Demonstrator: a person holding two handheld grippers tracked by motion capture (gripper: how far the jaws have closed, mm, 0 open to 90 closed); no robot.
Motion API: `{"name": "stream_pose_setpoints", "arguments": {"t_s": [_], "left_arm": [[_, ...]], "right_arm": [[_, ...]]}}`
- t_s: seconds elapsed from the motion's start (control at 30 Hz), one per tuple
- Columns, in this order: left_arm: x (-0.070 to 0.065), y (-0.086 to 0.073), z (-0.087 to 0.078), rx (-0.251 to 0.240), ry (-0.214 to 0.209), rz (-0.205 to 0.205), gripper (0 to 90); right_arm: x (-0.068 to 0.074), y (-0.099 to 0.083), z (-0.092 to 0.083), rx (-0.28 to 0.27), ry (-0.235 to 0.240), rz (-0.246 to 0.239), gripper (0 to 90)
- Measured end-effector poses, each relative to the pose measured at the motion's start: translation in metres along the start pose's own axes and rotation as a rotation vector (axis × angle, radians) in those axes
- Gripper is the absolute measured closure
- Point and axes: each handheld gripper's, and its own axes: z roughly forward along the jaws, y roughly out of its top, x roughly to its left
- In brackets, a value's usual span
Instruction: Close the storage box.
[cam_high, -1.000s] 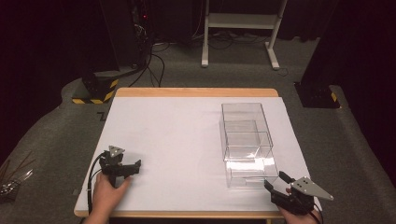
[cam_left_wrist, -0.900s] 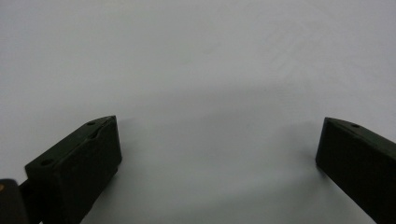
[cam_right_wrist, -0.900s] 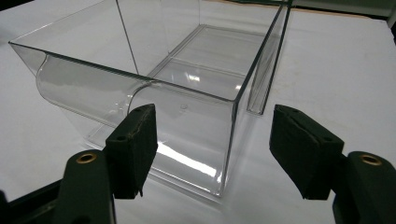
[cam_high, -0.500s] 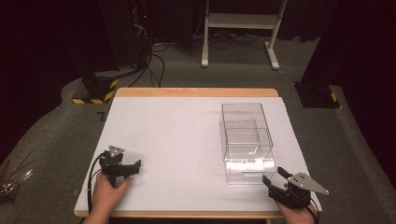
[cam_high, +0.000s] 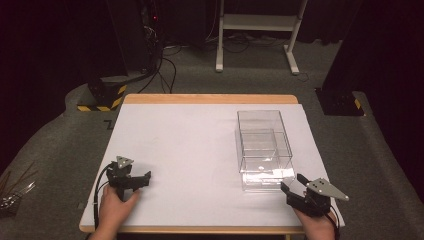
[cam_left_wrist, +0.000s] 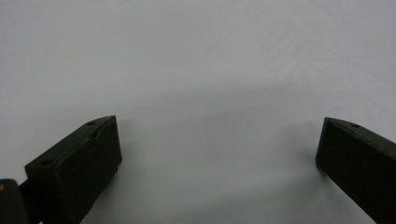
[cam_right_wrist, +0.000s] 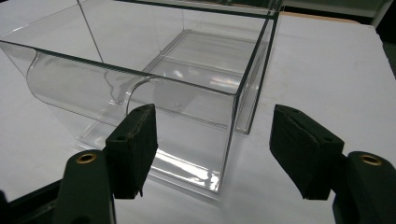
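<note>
A white-topped desk (cam_high: 200, 150) with a wooden edge carries a clear plastic box (cam_high: 263, 148) on its right half, open at the top, its long side running away from the person. In the high view the box looks like a drawer drawn partly out of a transparent shell, though the clear walls make that hard to settle.

The right tongs (cam_high: 296, 186) sit at the near right corner of the desk, held by the right hand (cam_high: 316, 225), just short of the box's near end and aimed at it. In the right gripper view their jaws stand well apart — the box's near right corner rises between them, and its near wall has a curved cut-out at the top edge. Neither jaw touches the plastic.

The left tongs (cam_high: 142, 179) lie low over the near left part of the desk, gripped by the left hand (cam_high: 114, 207), well apart from the box. Their jaws are spread wide, with bare white surface between them.
</note>
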Motion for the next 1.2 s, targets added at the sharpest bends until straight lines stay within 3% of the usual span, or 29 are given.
{"name": "stream_pose_setpoints", "arguments": {"t_s": [0.9,1.2], "left_arm": [[0.000,0.000,0.000,-0.001,0.001,-0.001,0.4],[0.000,0.000,0.000,0.001,0.000,0.001,0.4]], "right_arm": [[-0.008,0.012,0.024,0.003,-0.009,0.005,32.6],[-0.012,0.017,0.033,0.007,-0.008,0.026,32.3]]}}
